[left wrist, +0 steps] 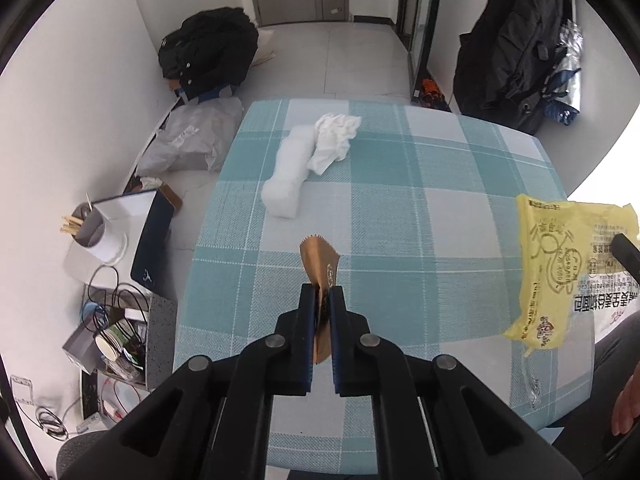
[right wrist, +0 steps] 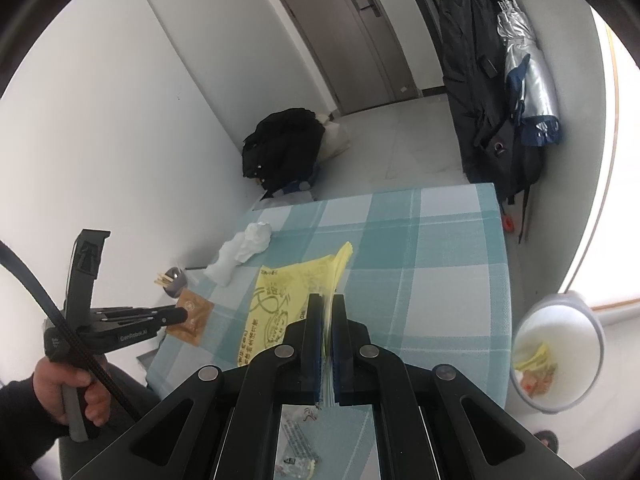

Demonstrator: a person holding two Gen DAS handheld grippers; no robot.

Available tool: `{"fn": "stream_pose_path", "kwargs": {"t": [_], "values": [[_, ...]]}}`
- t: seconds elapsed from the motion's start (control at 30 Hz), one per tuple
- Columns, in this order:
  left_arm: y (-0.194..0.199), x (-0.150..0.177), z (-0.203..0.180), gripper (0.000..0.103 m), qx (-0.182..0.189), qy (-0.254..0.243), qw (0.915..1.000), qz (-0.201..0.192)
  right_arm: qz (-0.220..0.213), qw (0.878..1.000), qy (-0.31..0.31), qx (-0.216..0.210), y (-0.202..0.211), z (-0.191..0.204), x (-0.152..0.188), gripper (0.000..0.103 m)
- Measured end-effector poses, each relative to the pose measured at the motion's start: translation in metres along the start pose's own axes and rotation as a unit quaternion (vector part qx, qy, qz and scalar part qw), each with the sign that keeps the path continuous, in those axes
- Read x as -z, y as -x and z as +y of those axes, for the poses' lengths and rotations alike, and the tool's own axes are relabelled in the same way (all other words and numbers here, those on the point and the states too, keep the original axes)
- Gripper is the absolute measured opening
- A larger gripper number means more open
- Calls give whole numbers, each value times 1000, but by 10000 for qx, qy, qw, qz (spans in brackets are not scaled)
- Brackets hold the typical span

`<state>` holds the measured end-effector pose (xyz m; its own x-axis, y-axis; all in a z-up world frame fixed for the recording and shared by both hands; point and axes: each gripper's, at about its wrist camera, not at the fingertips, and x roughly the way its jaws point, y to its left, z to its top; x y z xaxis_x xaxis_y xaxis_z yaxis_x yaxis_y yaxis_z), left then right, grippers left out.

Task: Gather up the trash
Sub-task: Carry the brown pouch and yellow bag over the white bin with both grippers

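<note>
The brown wrapper (left wrist: pixel 321 280) hangs pinched in the closed left gripper (left wrist: pixel 321 300) above the table (left wrist: pixel 400 220); the right gripper (right wrist: pixel 327 312) is clamped on the yellow bag (right wrist: pixel 280 304). Tissue (left wrist: pixel 334 140) remains. Either thin sheet could slip out while swinging toward the bin (right wrist: pixel 560 354).

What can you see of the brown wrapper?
The brown wrapper is a small, flat sachet, coppery and foil-like, with a saw-tooth top edge and a faint round logo. The left tool is shut on its lower part, so it stands upright between the pads, raised off the checked cloth. From the right wrist it shows as a tan square at the tool's tip. Nothing else touches it.
</note>
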<state>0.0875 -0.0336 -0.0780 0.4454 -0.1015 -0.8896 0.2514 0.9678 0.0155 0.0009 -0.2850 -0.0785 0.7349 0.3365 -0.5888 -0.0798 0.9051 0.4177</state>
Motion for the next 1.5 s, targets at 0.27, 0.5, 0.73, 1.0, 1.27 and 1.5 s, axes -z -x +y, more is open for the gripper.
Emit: {"fn": "stream_pose_path", "kwargs": {"t": [0.27, 0.5, 0.73, 1.0, 1.27, 1.5], "values": [[23, -3, -29, 3, 215, -355, 9987, -304, -249, 9996, -89, 76, 21, -7, -1, 3], [37, -15, -55, 3, 515, -480, 9965, -443, -589, 9975, -294, 250, 49, -26, -12, 3], [50, -36, -96, 3, 935, -689, 9913, -614, -993, 9925, -386, 605, 88, -55, -34, 3], [58, -67, -163, 3, 1520, -1051, 9802, -706, -1297, 9833, -503, 1174, 136, -104, -59, 3], [33, -84, -236, 3, 2083, -1301, 9688, -347, -1244, 9681, -808, 2018, 167, -180, -68, 3], [-13, -86, -296, 3, 2234, -1414, 9642, 205, -783, 9594, -1216, 2422, 152, -235, -54, 3]]}}
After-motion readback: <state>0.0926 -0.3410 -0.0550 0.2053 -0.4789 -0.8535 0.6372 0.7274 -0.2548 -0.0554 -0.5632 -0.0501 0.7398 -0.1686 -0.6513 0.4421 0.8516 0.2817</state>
